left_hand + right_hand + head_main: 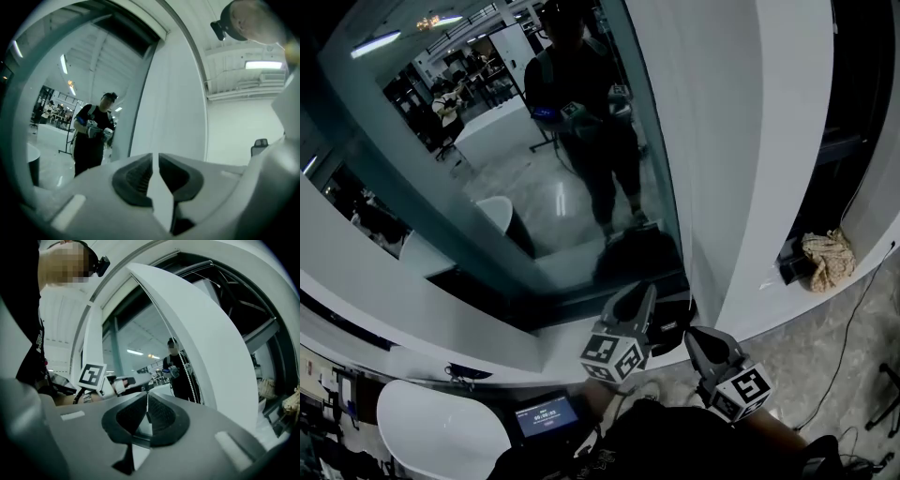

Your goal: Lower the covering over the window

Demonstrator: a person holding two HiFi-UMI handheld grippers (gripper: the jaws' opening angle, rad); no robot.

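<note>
The window (534, 169) looks bare, lowering all ahead; below it, left tool (642, 295) slightly parted, right tool (698, 339) closed, both empty.

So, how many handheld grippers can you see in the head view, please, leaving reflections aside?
2. The left gripper is at bottom centre, below the window; the right gripper sits just right of it. None seems hidden.
</note>
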